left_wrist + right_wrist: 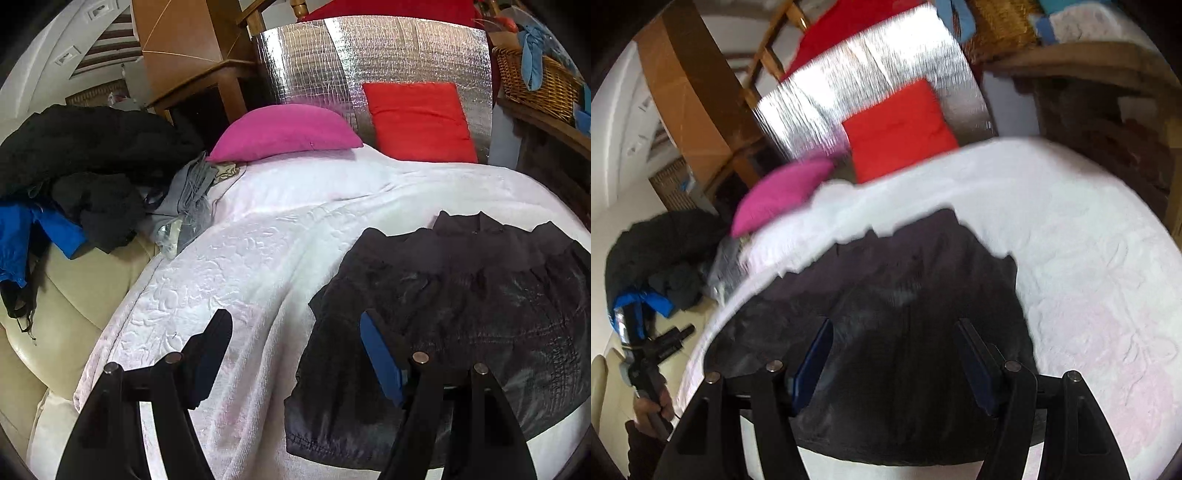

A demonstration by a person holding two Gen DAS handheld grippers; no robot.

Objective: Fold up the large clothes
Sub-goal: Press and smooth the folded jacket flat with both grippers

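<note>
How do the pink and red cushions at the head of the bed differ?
The pink cushion lies flat on the white blanket; the red cushion leans upright against the silver panel. The pink one looks domed, the red one squarish. Both are plain and unpatterned.

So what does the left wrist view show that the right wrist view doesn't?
Only the left wrist view shows its open left tool beside the dark garment's left edge, and the wicker basket sharply. Only the right wrist view shows the open right tool over the garment's middle, and the person's hand gripping the other tool's handle. Both show the dark shiny garment spread on the white quilted bedspread, the pink cushion and red cushion.
</note>
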